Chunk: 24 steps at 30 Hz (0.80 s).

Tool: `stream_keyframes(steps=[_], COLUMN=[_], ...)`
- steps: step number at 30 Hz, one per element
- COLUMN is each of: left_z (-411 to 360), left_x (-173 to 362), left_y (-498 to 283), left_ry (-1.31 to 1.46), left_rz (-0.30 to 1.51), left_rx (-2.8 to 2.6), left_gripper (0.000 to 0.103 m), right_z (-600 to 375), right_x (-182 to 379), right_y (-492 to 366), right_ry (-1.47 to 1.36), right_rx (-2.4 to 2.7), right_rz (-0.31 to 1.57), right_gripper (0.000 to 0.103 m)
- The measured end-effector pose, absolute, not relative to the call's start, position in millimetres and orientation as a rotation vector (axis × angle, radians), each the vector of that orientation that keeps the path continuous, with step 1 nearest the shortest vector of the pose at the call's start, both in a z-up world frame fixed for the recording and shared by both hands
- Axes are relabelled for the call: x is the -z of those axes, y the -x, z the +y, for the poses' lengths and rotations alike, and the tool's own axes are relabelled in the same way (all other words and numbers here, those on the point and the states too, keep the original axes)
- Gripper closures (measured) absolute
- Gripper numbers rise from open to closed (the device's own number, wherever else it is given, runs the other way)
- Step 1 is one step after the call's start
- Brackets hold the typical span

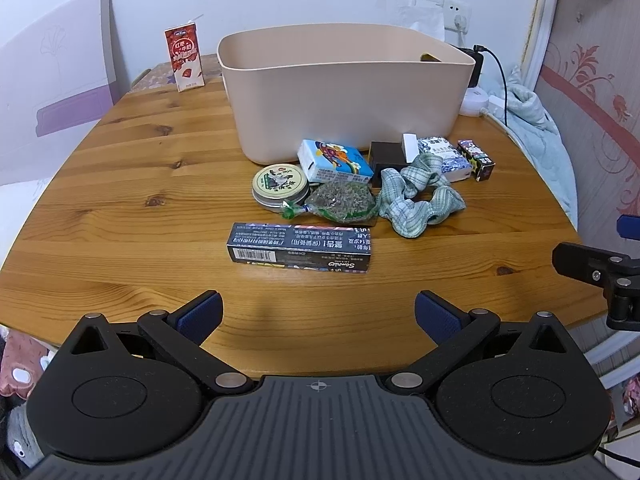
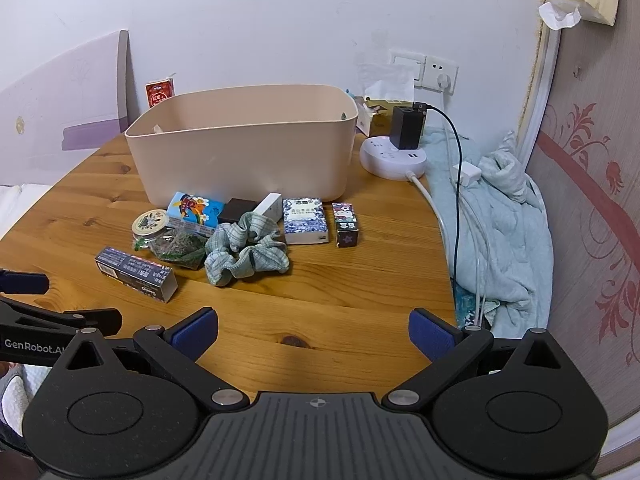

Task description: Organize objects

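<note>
Both the left hand-held gripper [image 1: 318,312] and right hand-held gripper [image 2: 313,330] are spread wide, holding nothing. Past them on the counter [image 1: 120,200]: toothpaste box [image 1: 299,248], scrunchie [image 1: 416,196], tin [image 1: 280,186], all just in front of the beige bin [image 1: 344,92].

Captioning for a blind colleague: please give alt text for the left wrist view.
The open left gripper hovers over a wooden table; ahead, small items including a dark long box, round tin and green scrunchie lie before a beige bin.
</note>
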<state>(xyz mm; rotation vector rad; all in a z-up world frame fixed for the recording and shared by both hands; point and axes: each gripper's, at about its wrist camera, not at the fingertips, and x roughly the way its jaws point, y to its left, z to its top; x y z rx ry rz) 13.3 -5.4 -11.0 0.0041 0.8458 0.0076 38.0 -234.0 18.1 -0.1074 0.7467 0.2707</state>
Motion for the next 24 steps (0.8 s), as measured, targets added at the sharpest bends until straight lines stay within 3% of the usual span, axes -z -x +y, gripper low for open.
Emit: stream_keyframes(steps=[24], left_z=[-30], left_x=[39], left_y=[-78], left_ry=[-0.07], left_rz=[0.74], left_rx=[-0.174], left_gripper=[0.0], right_z=[-231], right_x=[11], right_y=[-104], right_ry=[0.081], right_rx=[-0.276], right_rz=[0.765], right_gripper=[0.0])
